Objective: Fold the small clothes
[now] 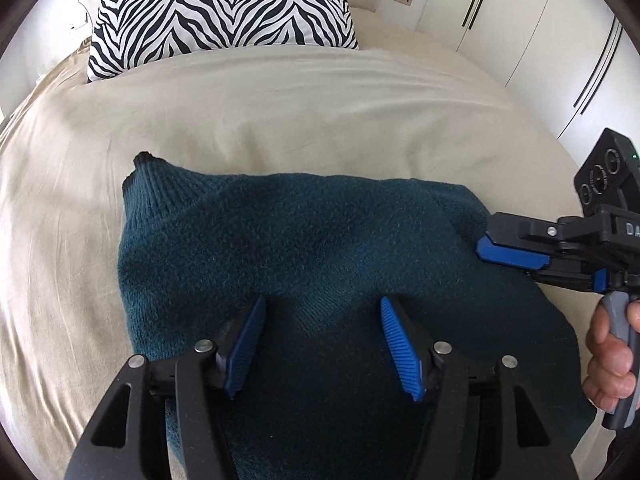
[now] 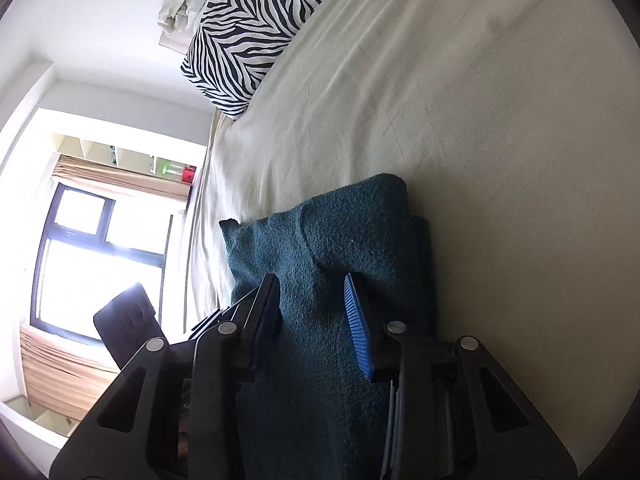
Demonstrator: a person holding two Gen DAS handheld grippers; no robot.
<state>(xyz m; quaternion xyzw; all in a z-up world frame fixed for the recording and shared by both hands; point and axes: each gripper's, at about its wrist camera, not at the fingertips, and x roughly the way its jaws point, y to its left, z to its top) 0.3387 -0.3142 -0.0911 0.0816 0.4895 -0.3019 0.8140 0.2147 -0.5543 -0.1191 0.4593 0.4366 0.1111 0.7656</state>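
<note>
Cream bedsheet [image 1: 280, 112], lightly wrinkled, covers a bed that fills both wrist views and carries everything described. Nearest the left camera, the left gripper [image 1: 322, 344] hangs over a dark teal knitted sweater [image 1: 320, 240], its two ribbed blue pads standing wide apart with only the knit below and nothing pinched between them. That sweater lies folded in a thick, rounded bundle on the sheet, with a ribbed cuff or hem sticking up at its far left corner. At the sweater's right edge, the right gripper [image 1: 486, 246] comes in sideways, held by a person's hand [image 1: 612, 356] on a grey handle; its own camera shows its pads a narrow way apart, straddling the teal fabric without clearly pressing on it. Farther up the bed, a black-and-white zebra-striped pillow [image 1: 224, 12] rests at the head. Beyond it stand white wardrobe doors [image 1: 520, 20] with dark vertical handles, and the right view shows a bright window [image 2: 100, 260] with beige curtains.
</note>
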